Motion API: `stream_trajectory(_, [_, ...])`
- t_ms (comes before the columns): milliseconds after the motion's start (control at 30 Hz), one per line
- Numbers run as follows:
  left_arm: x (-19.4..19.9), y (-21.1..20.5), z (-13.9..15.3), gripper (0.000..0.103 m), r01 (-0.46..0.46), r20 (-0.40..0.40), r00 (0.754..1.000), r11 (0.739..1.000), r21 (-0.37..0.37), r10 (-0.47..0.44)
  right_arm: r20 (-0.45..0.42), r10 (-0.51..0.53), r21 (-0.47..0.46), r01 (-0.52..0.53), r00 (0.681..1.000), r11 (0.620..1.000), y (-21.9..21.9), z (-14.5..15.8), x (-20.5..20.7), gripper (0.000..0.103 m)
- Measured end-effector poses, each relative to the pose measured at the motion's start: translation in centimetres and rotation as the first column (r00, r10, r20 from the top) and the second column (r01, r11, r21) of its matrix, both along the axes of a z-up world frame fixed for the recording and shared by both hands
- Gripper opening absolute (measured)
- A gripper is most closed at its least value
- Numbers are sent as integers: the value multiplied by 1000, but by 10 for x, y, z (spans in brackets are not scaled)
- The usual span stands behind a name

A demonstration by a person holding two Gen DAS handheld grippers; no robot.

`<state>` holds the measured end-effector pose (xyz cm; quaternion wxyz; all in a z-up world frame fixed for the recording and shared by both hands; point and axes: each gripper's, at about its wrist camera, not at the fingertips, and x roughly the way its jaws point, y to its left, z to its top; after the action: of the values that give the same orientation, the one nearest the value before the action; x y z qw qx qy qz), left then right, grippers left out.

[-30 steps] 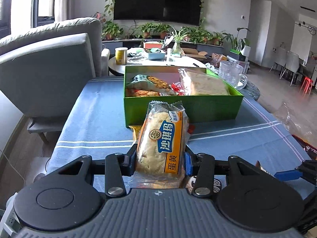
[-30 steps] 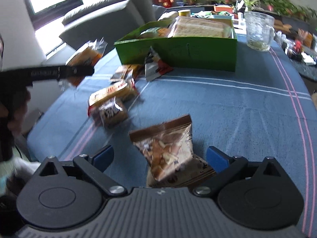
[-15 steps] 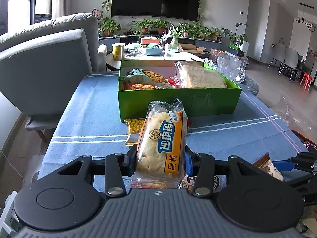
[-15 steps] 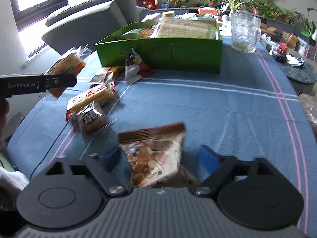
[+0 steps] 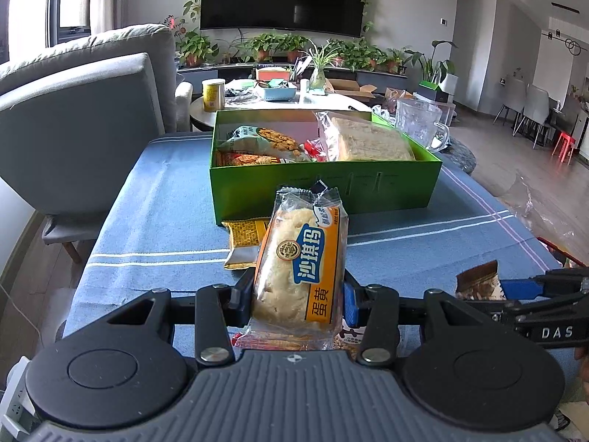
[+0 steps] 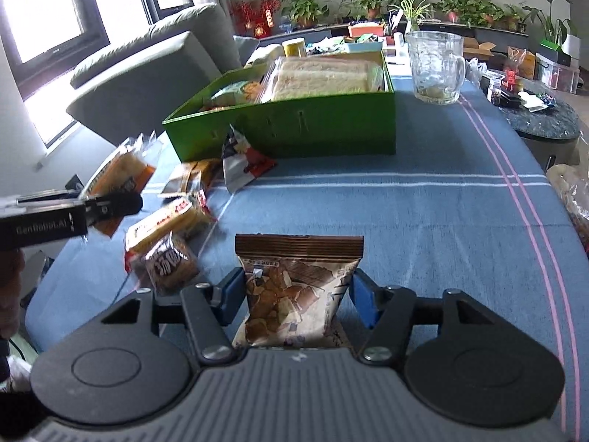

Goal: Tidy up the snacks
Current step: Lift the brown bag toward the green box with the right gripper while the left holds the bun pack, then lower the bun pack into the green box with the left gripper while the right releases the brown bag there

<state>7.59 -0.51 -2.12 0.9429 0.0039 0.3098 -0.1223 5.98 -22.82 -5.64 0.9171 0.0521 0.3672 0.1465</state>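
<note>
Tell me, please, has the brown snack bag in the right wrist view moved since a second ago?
Yes. The brown snack bag has turned from tilted to upright against the green box, between the closing jaws.

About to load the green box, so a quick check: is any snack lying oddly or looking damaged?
One oddity: the red and white snack packet stands tilted against the front wall of the green cardboard box instead of lying flat. Several wrapped snacks lie scattered beside it on the blue striped tablecloth. No tear or spill shows.
</note>
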Motion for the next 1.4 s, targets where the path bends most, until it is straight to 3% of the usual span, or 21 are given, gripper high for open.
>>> stream_trajectory(367, [1,-1,0,42,4,-1,1000,1000,2,-4,31,-28,45,26,999,999,-3,8,7,70])
stream_trajectory(733, [16,-7,9,42,14,22,1000,1000,13,-14,129,-36,71,27,991,997,-1,32,27,69])
stream_trajectory(1400, [77,-15,31,42,7,72,997,1000,14,-8,266,6,101,-34,964,994,23,77,83,69])
